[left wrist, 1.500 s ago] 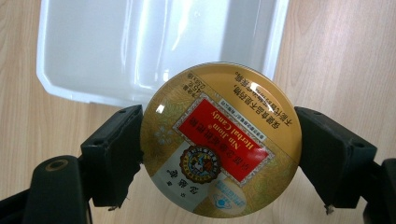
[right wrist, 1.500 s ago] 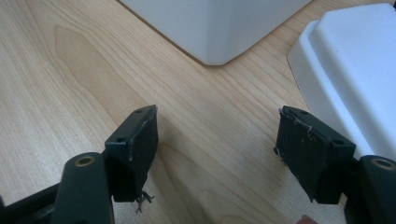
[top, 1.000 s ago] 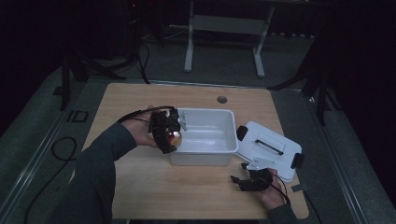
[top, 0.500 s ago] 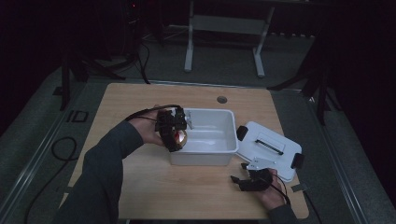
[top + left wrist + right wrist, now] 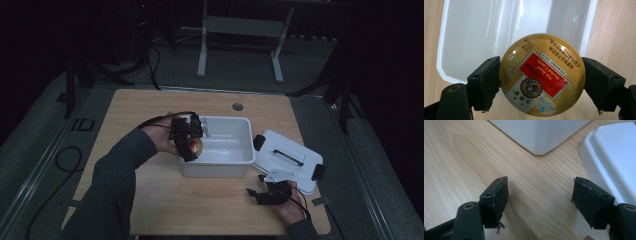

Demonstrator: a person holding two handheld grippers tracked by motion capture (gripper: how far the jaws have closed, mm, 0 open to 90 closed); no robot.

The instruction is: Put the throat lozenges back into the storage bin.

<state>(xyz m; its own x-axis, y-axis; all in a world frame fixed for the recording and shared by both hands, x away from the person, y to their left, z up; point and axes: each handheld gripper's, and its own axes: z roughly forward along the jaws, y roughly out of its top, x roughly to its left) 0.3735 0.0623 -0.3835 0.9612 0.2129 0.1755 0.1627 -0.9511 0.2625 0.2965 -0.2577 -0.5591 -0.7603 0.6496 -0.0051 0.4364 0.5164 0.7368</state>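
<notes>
A round gold candy tin (image 5: 541,75) with a red label is held between the jaws of my left gripper (image 5: 541,82), just above the near left rim of an empty white plastic bin (image 5: 474,37). In the high view the left gripper (image 5: 188,137) hangs over the left edge of the bin (image 5: 227,145), with the tin (image 5: 195,146) showing as an orange spot. My right gripper (image 5: 260,194) rests low near the table's front right, open, with bare wood between its jaws (image 5: 540,202). The bin's corner (image 5: 541,137) lies ahead of it.
The bin's white lid (image 5: 287,159) with black clips lies flat to the right of the bin, close beside my right gripper; its edge (image 5: 614,157) shows in the right gripper view. The wooden table (image 5: 140,115) has a cable hole (image 5: 238,106) at the back.
My left gripper has carried the tin a little to the right, over the bin's left rim. The right gripper has stayed where it was.
</notes>
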